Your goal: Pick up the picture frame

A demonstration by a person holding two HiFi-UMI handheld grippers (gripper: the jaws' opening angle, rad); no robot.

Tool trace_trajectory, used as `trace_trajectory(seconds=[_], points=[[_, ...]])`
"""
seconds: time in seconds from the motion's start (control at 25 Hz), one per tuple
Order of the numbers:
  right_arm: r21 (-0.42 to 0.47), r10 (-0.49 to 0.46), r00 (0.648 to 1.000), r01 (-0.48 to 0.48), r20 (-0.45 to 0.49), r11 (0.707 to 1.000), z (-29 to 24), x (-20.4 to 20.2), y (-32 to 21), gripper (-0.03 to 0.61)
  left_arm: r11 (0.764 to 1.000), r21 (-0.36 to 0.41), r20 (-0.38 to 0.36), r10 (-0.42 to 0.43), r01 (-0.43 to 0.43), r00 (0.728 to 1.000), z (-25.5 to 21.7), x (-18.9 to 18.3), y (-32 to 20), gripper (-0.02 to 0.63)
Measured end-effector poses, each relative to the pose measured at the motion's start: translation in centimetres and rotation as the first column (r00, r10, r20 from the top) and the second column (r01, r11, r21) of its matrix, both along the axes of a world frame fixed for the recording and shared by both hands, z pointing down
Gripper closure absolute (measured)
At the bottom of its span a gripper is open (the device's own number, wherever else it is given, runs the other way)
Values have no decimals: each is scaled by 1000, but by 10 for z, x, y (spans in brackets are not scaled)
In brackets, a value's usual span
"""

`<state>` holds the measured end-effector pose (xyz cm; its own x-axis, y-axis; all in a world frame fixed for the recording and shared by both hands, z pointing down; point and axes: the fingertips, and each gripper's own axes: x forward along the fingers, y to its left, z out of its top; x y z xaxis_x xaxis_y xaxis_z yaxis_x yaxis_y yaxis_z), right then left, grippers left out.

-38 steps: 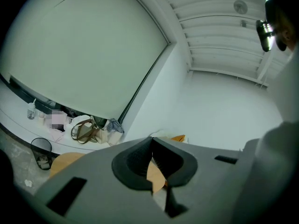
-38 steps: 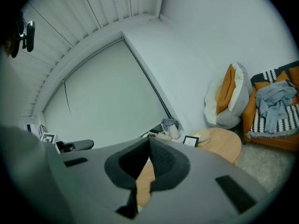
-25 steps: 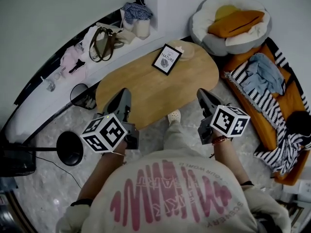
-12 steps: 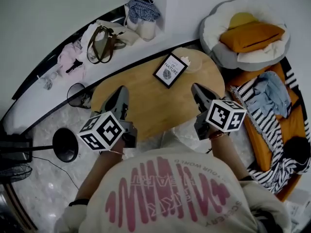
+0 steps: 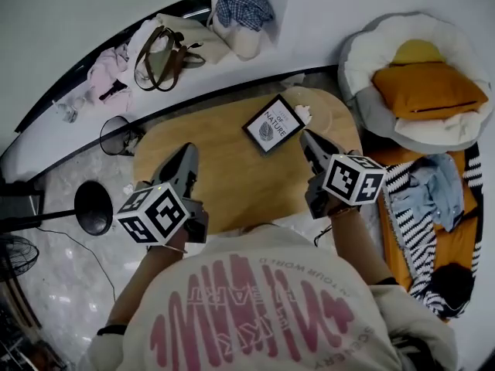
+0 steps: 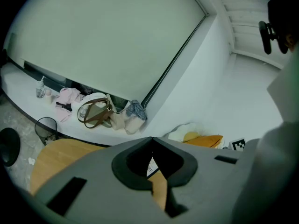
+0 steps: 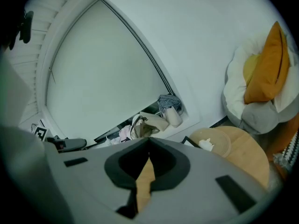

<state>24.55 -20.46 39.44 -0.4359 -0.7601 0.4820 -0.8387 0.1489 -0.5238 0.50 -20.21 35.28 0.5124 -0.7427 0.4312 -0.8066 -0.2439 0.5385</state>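
Seen from the head view, the picture frame (image 5: pixel 272 124) lies flat on the oval wooden surface (image 5: pixel 232 178), at about 1 o'clock from the surface's middle, with its white print facing up and its black edge turned at a slant. A small crumpled white scrap (image 5: pixel 302 114) sits just beside the frame's corner at 2 o'clock. The left gripper (image 5: pixel 186 154) hangs over the near left part of the surface, with the frame at 2 o'clock from its tips and well apart from them. Its jaws are pressed together with nothing between them. The right gripper (image 5: pixel 308 138) hangs over the near right part of the surface, with the frame close by at 10 o'clock from its tips. Its jaws are also closed tip to tip and empty. Beyond the surface at 11 o'clock, a brown-strapped handbag (image 5: pixel 164 56) rests on the white window ledge (image 5: pixel 46 141).
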Motion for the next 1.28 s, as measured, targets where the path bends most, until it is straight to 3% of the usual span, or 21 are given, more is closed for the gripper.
trace_trajectory(seconds=[0.32,0.48,0.72,0.84,0.92,1.0,1.28], points=[[-145,-41,998,48,50,988,75,15,-66,574,982,-185,60,47,-35,997,70,31,-16,611],[-182,-119,989,134,91,974,106,8,-94,574,968,-249,56,33,-18,998,93,38,-21,611],[-246,-276,961,274,29,930,154,7,-132,572,944,-326,72,-24,46,997,120,24,-22,609],[-274,-372,928,352,-22,895,173,10,-152,572,932,-353,80,-58,83,995,128,17,-21,611],[-289,-466,882,427,-78,857,185,9,-164,572,925,-368,87,-69,96,994,134,13,-20,609],[-314,-579,803,519,-138,795,198,4,-172,572,917,-385,90,-73,103,993,140,11,-17,610],[-394,-864,445,769,-234,503,236,-33,-185,559,895,-429,106,-82,120,991,161,7,1,611]])
